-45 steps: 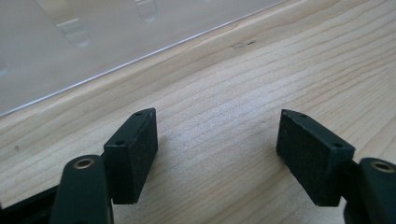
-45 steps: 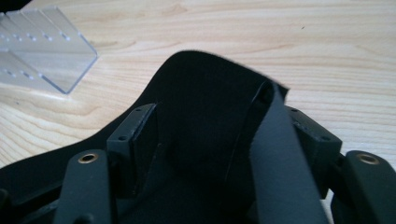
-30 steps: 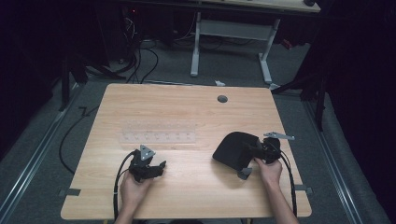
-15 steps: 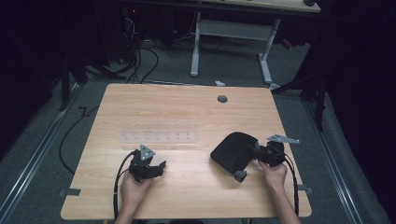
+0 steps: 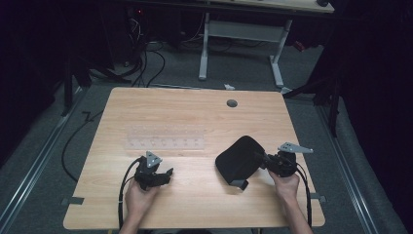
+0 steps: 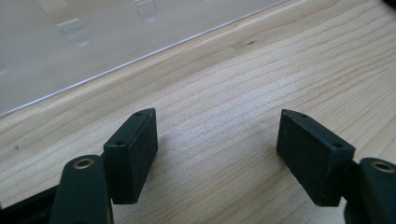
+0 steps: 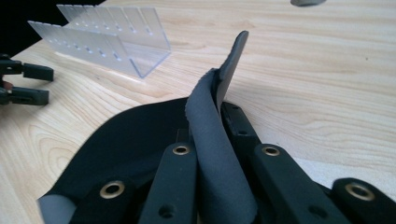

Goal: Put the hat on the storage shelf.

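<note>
The right gripper [image 7: 219,140] has its black jaws closed on a raised fold of the black mat [image 7: 130,140], whose grey underside [image 7: 212,154] curls up between them. The rest of the mat lies flat on the wooden table [image 7: 327,84]. Beyond the mat stands a clear plastic rack [image 7: 107,42]. Beside the rack, farther from the mat, the left gripper [image 7: 25,84] rests with its jaws apart.

High view: overhead, facing forward and down on the whole desk [image 5: 195,117]. Gripper views: low, close to the surface. Shared: clear rack [image 5: 165,138] [image 7: 107,42] [image 6: 70,46].
</note>
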The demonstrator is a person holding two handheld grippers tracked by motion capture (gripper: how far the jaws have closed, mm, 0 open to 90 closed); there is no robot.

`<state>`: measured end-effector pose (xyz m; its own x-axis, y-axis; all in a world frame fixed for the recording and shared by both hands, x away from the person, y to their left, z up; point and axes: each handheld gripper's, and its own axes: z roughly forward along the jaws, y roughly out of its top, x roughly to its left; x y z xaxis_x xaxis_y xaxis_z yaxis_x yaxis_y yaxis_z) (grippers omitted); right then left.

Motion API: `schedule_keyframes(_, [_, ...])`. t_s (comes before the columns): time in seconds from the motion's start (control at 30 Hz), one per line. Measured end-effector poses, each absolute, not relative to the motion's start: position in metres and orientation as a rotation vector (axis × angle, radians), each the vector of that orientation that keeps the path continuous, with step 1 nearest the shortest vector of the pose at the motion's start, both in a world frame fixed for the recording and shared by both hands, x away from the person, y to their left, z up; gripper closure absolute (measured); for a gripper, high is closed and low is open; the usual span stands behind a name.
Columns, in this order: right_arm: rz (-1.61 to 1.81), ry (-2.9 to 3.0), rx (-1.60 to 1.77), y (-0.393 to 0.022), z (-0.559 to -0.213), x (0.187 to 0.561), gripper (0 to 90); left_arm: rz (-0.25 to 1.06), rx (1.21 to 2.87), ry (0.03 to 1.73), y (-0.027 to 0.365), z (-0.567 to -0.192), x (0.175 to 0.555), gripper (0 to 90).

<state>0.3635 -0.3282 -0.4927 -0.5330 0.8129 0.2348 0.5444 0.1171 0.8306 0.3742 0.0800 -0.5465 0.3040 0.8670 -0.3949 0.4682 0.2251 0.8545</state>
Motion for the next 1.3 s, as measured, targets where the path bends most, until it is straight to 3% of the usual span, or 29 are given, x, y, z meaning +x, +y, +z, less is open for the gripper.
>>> schedule_keyframes(0.83, [1.433,2.061,1.301,-0.326,-0.468,0.334,84.6,0.42,1.424,1.321,0.079,-0.546,0.373,27.5])
schedule_keyframes(1.1, [1.447,2.078,1.292,-0.315,-0.463,0.327,84.6,0.407,1.441,1.311,0.077,-0.547,0.373,21.8])
schedule_keyframes(1.3, [1.457,2.102,1.284,-0.303,-0.463,0.325,84.5,0.4,1.457,1.322,0.074,-0.545,0.373,23.6])
